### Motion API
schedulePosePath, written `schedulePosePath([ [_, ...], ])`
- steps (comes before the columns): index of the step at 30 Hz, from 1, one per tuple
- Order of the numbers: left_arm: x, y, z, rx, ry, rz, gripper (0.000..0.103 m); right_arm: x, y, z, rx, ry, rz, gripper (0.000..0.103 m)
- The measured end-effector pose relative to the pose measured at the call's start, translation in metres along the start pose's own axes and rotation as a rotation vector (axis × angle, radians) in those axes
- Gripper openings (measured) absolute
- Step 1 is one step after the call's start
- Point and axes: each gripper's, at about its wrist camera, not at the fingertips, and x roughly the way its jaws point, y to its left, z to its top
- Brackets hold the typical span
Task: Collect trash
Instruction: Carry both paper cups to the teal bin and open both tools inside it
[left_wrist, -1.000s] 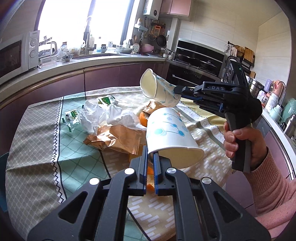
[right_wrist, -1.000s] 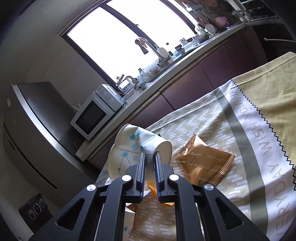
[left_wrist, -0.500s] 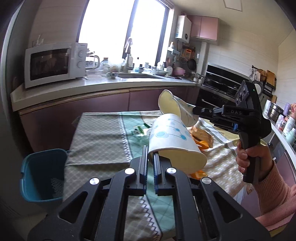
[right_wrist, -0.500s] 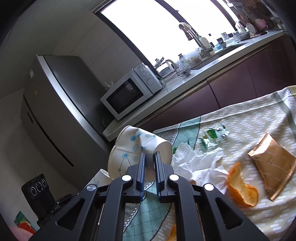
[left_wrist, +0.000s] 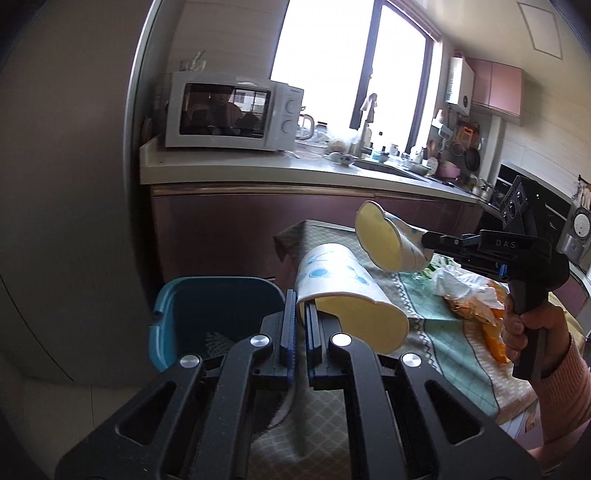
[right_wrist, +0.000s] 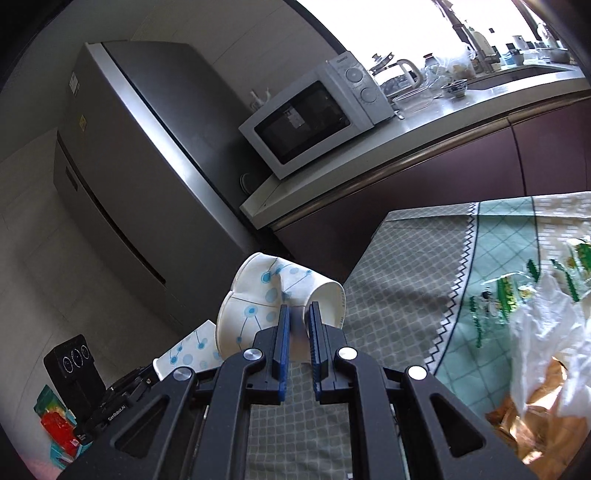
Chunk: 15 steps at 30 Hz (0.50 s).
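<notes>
My left gripper (left_wrist: 303, 308) is shut on the rim of a white paper cup with blue dots (left_wrist: 336, 277), held on its side just right of a blue trash bin (left_wrist: 218, 317) on the floor. My right gripper (left_wrist: 424, 238) is shut on the base of a second, crushed dotted cup (left_wrist: 384, 240), a little higher and further right, over the table's left end. In the right wrist view the right gripper (right_wrist: 298, 319) pinches that crushed cup (right_wrist: 258, 295); the left gripper's cup (right_wrist: 184, 350) shows low on the left.
The clothed table (right_wrist: 406, 266) still carries a white tissue (right_wrist: 546, 325), a brown wrapper (right_wrist: 532, 417), green wrappers (right_wrist: 517, 288) and orange peel (left_wrist: 495, 339). A counter with a microwave (left_wrist: 229, 110) runs behind, and a fridge (right_wrist: 129, 166) stands left. A hand in a pink sleeve (left_wrist: 524, 328) holds the right gripper.
Both grippers have swung left with their cups, from over the trash pile to the table's left end. The blue bin has come into view beside the left cup.
</notes>
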Motion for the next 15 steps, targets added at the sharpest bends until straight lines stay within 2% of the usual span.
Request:
schedulePosePath([
  [9,0.039,0.064,-0.009,-0.068,0.065,0.110,0.005,0.073,0.024,0.001,-0.069,0.120,-0.045,0.009],
  [15,0.072,0.081,-0.018,-0.092,0.126,0.148,0.005,0.114,0.034,-0.004,-0.118,0.198,-0.089,0.009],
])
